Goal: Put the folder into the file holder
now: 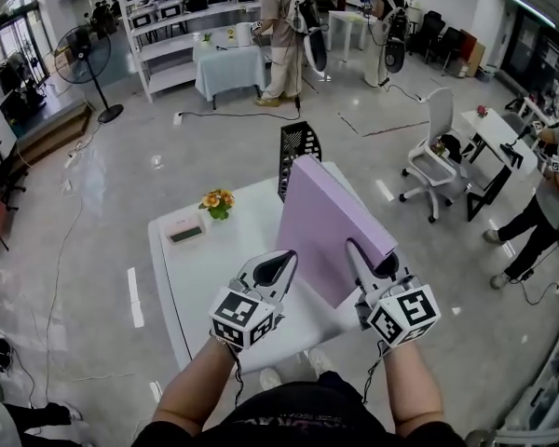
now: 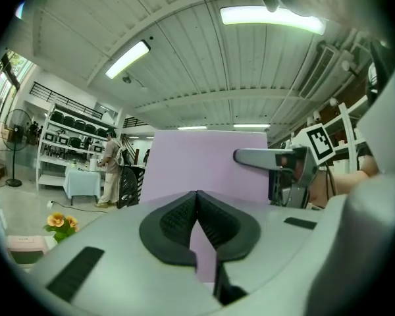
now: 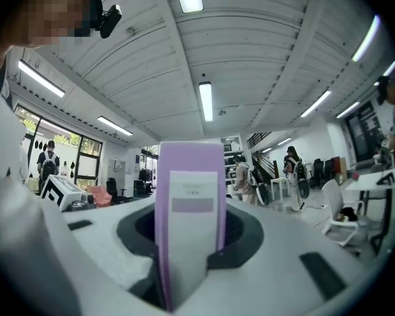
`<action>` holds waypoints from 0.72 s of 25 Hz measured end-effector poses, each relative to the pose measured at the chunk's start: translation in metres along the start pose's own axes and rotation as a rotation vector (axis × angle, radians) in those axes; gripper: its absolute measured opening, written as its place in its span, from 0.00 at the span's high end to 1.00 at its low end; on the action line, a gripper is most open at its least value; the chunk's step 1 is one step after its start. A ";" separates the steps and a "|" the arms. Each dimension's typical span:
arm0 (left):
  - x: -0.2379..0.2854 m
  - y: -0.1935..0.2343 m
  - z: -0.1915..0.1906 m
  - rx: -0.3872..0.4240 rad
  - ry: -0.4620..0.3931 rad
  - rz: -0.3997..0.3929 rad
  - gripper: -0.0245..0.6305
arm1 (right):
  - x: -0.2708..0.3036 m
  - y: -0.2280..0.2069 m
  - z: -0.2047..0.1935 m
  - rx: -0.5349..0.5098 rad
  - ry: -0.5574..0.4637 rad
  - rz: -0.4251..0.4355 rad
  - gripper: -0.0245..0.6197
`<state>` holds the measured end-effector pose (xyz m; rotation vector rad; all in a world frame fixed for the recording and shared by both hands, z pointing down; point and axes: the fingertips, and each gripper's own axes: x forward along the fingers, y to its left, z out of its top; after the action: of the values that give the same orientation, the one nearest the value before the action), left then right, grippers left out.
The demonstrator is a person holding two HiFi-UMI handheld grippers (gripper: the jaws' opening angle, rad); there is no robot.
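Observation:
A thick lilac folder (image 1: 331, 226) is held tilted in the air above the white table (image 1: 214, 282). My right gripper (image 1: 371, 259) is shut on its near right end, and the right gripper view shows the labelled spine (image 3: 187, 196) between the jaws. My left gripper (image 1: 281, 264) is shut with nothing held, its tip against the folder's lower left edge. In the left gripper view the folder (image 2: 207, 163) fills the space beyond the closed jaws (image 2: 197, 199). The black mesh file holder (image 1: 298, 145) stands at the table's far edge, partly hidden by the folder.
A small pot of flowers (image 1: 217, 201) and a flat tissue box (image 1: 186, 231) sit on the table's far left. A white office chair (image 1: 433, 156) stands to the right. Several people stand by shelves and tables at the back.

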<state>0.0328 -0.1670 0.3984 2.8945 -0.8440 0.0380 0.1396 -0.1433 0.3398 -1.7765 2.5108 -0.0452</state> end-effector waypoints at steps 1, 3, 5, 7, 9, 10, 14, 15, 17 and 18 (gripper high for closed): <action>0.001 -0.002 0.000 0.001 0.002 -0.011 0.96 | -0.003 -0.003 0.002 -0.001 -0.005 -0.020 0.74; 0.004 -0.005 0.000 0.005 0.006 -0.033 0.96 | -0.007 -0.008 0.007 -0.002 -0.015 -0.059 0.74; 0.005 -0.008 0.000 0.004 0.010 -0.054 0.96 | -0.010 -0.013 0.011 -0.001 -0.026 -0.093 0.75; 0.003 -0.011 -0.002 -0.001 0.012 -0.073 0.96 | -0.013 -0.015 0.015 -0.002 -0.033 -0.122 0.75; 0.001 -0.016 -0.002 -0.003 0.011 -0.094 0.96 | -0.015 -0.016 0.021 -0.007 -0.041 -0.150 0.75; 0.000 -0.018 -0.001 -0.001 0.010 -0.102 0.96 | -0.016 -0.016 0.024 -0.011 -0.046 -0.162 0.75; -0.005 -0.023 0.000 0.004 0.003 -0.126 0.96 | -0.019 -0.018 0.034 -0.033 -0.067 -0.207 0.75; -0.007 -0.023 0.000 0.006 0.002 -0.131 0.96 | -0.019 -0.018 0.036 -0.039 -0.072 -0.217 0.75; -0.010 -0.023 0.000 0.010 0.002 -0.136 0.96 | -0.017 -0.017 0.041 -0.049 -0.080 -0.231 0.75; -0.011 -0.023 -0.001 0.010 0.003 -0.136 0.96 | -0.016 -0.017 0.044 -0.053 -0.083 -0.235 0.75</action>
<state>0.0353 -0.1418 0.3958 2.9522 -0.6462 0.0329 0.1636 -0.1330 0.2980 -2.0392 2.2565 0.0821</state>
